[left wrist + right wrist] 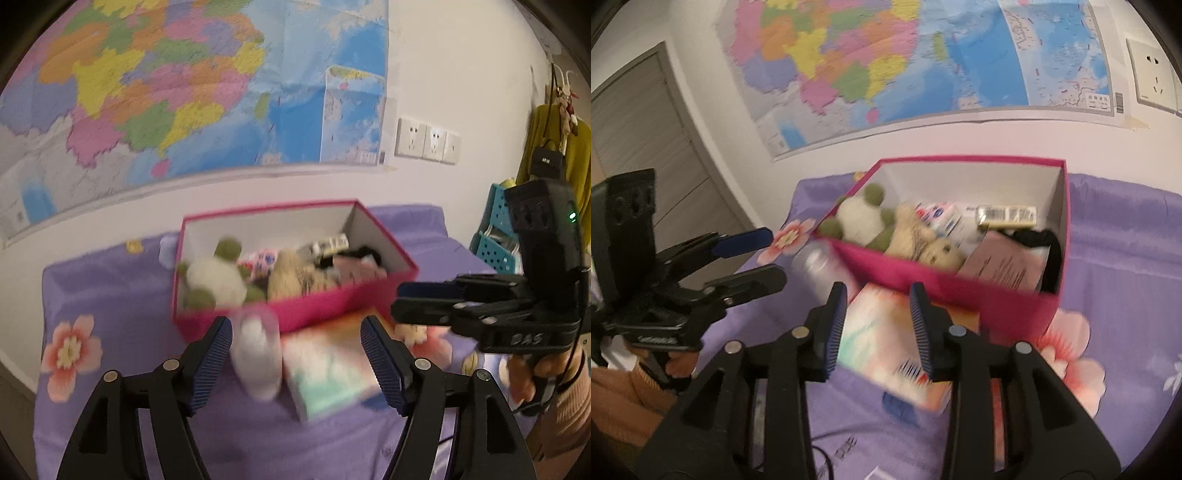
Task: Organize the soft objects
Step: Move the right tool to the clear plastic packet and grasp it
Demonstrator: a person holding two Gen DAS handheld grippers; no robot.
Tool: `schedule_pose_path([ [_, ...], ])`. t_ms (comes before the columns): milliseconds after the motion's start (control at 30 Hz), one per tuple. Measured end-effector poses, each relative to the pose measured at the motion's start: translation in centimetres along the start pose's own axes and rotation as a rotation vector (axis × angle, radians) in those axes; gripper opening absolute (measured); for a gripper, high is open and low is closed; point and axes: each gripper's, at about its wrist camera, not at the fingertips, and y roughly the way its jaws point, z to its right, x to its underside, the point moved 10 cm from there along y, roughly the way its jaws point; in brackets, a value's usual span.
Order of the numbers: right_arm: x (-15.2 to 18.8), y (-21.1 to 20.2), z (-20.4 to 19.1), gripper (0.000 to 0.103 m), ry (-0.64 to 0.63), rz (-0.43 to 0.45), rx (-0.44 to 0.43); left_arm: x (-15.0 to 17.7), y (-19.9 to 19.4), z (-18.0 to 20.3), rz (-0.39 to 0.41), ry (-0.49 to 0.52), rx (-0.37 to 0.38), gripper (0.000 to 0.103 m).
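Observation:
A pink open box (325, 308) (997, 306) stands on the purple flowered cloth. It holds a white and green plush (214, 277) (858, 218), a tan teddy (291, 277) (923, 243), packets and a black item. A tissue pack (328, 373) (882, 339) and a clear bottle (256, 354) (820, 266) lie in front of the box. My left gripper (295, 369) is open above the bottle and the pack, holding nothing; it also shows in the right wrist view (764, 258). My right gripper (877, 328) is open over the tissue pack; it also shows in the left wrist view (406, 302).
The table stands against a white wall with a large map (166, 92) and sockets (428, 140). Teal baskets (495, 236) and a hanging yellow garment (554, 155) are at the right. A grey door (646, 140) is at the left.

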Motion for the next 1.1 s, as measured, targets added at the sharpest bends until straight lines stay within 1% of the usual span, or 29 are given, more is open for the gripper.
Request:
schedule_pose_path([
  [167, 3.3, -0.5, -1.9, 0.041, -0.025, -0.059, -0.044, 4.3, -0.8, -0.5, -0.055, -0.045, -0.031, 0.074],
  [267, 5.8, 0.0, -3.0, 0.041, -0.042, -0.115, -0.07, 7.7, -1.0, -1.1, -0.115, -0.083, -0.025, 0.074],
  [400, 9.3, 1.3, -4.2, 0.041, -0.056, -0.21, -0.098, 12.2, -1.5, -1.5, -0.204, -0.135, 0.01, 0.074],
  [467, 10.8, 2.1, -4.9, 0.041, -0.064, -0.257, -0.117, 14.5, -2.0, -1.5, -0.248, -0.171, 0.042, 0.073],
  [567, 12.7, 3.2, -6.1, 0.041, -0.077, -0.314, -0.146, 16.9, -2.9, -1.4, -0.284, -0.209, 0.078, 0.072],
  [700, 14.2, 4.6, -7.5, 0.041, -0.093, -0.367, -0.18, 18.8, -4.3, -0.9, -0.312, -0.256, 0.141, 0.072],
  [800, 14.8, 5.9, -8.0, 0.041, -0.083, -0.39, -0.196, 20.3, -4.6, 0.0, -0.353, -0.276, 0.183, 0.071],
  [833, 14.8, 6.3, -8.1, 0.041, -0.075, -0.395, -0.197, 20.6, -4.5, 0.3, -0.369, -0.278, 0.189, 0.066],
  [867, 14.9, 6.7, -8.1, 0.041, -0.069, -0.398, -0.198, 20.9, -4.7, 0.4, -0.369, -0.272, 0.187, 0.066],
  [900, 14.9, 6.9, -8.3, 0.042, -0.066, -0.389, -0.201, 20.9, -4.8, 0.6, -0.368, -0.263, 0.188, 0.066],
  [967, 14.7, 7.1, -8.5, 0.042, -0.061, -0.384, -0.207, 20.8, -4.9, 1.1, -0.372, -0.265, 0.213, 0.061],
  [1067, 14.8, 7.4, -9.0, 0.042, -0.058, -0.381, -0.22, 20.6, -4.7, 1.8, -0.369, -0.266, 0.236, 0.061],
  [1100, 14.8, 7.4, -9.1, 0.045, -0.062, -0.376, -0.221, 20.4, -4.5, 1.9, -0.364, -0.271, 0.239, 0.061],
])
